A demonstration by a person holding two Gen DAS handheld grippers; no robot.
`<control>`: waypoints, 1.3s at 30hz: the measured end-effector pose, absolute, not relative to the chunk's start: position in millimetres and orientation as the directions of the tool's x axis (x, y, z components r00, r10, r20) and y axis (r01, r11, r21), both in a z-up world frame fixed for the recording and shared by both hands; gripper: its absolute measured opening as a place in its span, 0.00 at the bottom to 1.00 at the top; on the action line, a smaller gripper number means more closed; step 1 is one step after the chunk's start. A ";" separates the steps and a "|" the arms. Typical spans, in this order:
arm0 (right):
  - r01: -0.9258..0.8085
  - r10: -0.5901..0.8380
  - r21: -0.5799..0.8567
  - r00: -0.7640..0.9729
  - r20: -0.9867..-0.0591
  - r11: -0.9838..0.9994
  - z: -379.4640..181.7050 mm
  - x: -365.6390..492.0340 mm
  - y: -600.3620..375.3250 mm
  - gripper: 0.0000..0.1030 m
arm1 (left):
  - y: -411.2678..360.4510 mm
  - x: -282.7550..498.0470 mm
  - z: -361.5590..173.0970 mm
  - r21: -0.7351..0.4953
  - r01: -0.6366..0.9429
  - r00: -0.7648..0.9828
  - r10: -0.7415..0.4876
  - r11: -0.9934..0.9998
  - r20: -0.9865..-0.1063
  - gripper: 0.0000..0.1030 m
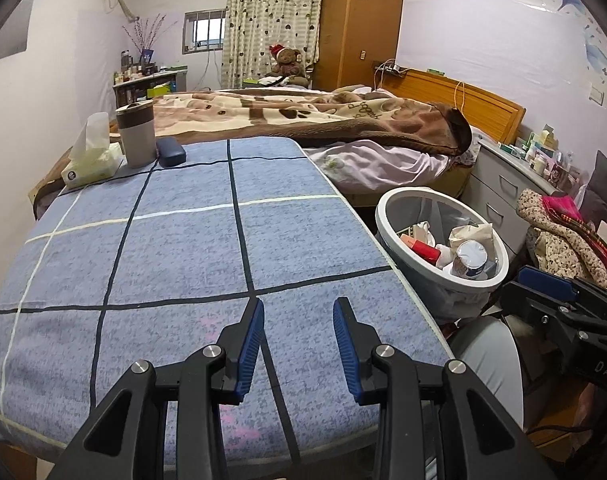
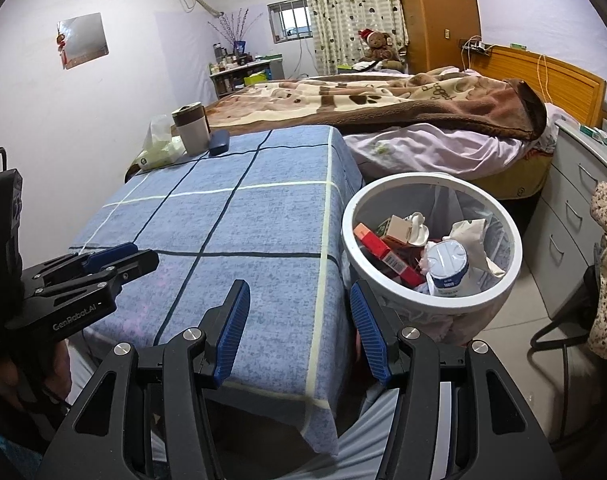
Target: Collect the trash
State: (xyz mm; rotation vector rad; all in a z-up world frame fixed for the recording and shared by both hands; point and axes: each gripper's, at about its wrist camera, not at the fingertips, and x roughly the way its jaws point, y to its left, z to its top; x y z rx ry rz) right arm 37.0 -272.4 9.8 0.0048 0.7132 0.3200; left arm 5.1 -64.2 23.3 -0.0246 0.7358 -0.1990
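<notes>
Left wrist view: the left gripper hangs over the near part of a table draped in a blue cloth, a speckled woven fabric crossed by dark and pale lines. Its ribbed blue pads stand apart with nothing between them, so it is released and empty. The trash sits well off to its right, past the table edge, in a round white bin lined with a clear plastic bag: a red carton, crumpled paper and a white cup with a foil top. At the far left corner of the table stand a soft tissue pack, a smooth cylindrical tumbler and a dark oblong case, close together. The right gripper shows at the right edge, below the bin.

Right wrist view: the right gripper straddles the table's near right corner, its jaws spread and holding nothing. The bin lies just ahead and to the right, near its right finger, and is full of the same carton, paper and cup, plus a small cardboard box. The left gripper reaches in from the left over the cloth, seen side-on. Beyond lies a bed with a plush brown blanket.
</notes>
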 end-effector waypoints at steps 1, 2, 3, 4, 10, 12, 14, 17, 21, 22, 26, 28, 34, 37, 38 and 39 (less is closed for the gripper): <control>-0.288 0.290 0.112 0.709 -0.643 0.951 9.8 37.3 -271.8 0.53 | -63.7 5.0 23.6 -0.091 0.169 0.725 -0.186 0.981 -0.664 0.35; -0.289 0.292 0.113 0.708 -0.643 0.951 9.9 37.1 -271.3 0.53 | -63.1 4.9 23.7 -0.091 0.167 0.725 -0.185 0.982 -0.663 0.35; -0.291 0.293 0.113 0.707 -0.644 0.950 9.8 36.6 -270.6 0.53 | -62.9 5.4 23.8 -0.093 0.165 0.725 -0.185 0.982 -0.664 0.35; -0.291 0.293 0.113 0.706 -0.644 0.950 9.4 37.4 -270.3 0.53 | -62.9 5.7 24.0 -0.095 0.163 0.725 -0.185 0.982 -0.664 0.35; -0.289 0.294 0.117 0.703 -0.648 0.950 9.5 39.8 -271.0 0.53 | -62.2 6.3 23.5 -0.095 0.162 0.724 -0.184 0.982 -0.665 0.35; -0.291 0.294 0.116 0.703 -0.648 0.950 9.7 40.3 -270.4 0.53 | -61.8 6.2 23.6 -0.095 0.161 0.725 -0.183 0.982 -0.664 0.35; -0.290 0.294 0.117 0.701 -0.649 0.950 9.5 40.7 -270.6 0.53 | -61.5 6.1 23.1 -0.098 0.161 0.725 -0.185 0.982 -0.664 0.35; -0.291 0.295 0.117 0.700 -0.650 0.949 9.7 42.1 -270.3 0.53 | -61.3 6.3 23.2 -0.098 0.162 0.724 -0.186 0.982 -0.664 0.35; -0.294 0.297 0.118 0.697 -0.653 0.948 8.5 42.6 -268.7 0.53 | -61.0 6.5 23.1 -0.101 0.158 0.724 -0.185 0.982 -0.665 0.35; -0.296 0.298 0.118 0.695 -0.654 0.948 8.0 42.8 -267.8 0.53 | -60.8 6.6 23.0 -0.102 0.158 0.723 -0.186 0.982 -0.665 0.35; -0.298 0.301 0.119 0.695 -0.653 0.947 7.4 42.5 -266.8 0.53 | -60.4 6.7 22.5 -0.107 0.153 0.722 -0.185 0.982 -0.667 0.35; -0.298 0.299 0.116 0.697 -0.652 0.948 7.0 42.4 -266.5 0.53 | -60.0 6.6 22.7 -0.108 0.153 0.723 -0.186 0.982 -0.666 0.35; -0.295 0.298 0.117 0.698 -0.651 0.948 6.1 41.6 -267.1 0.53 | -58.9 5.9 22.6 -0.108 0.151 0.725 -0.184 0.983 -0.664 0.35; -0.296 0.298 0.117 0.697 -0.652 0.948 6.3 41.9 -267.6 0.53 | -58.9 5.4 21.9 -0.112 0.149 0.723 -0.185 0.982 -0.665 0.35; -0.296 0.299 0.117 0.698 -0.651 0.948 6.4 41.8 -268.1 0.53 | -58.7 5.6 21.9 -0.112 0.149 0.723 -0.186 0.982 -0.665 0.35; -0.297 0.299 0.118 0.698 -0.650 0.948 6.1 41.5 -267.8 0.53 | -58.7 5.2 21.8 -0.112 0.149 0.723 -0.186 0.982 -0.665 0.35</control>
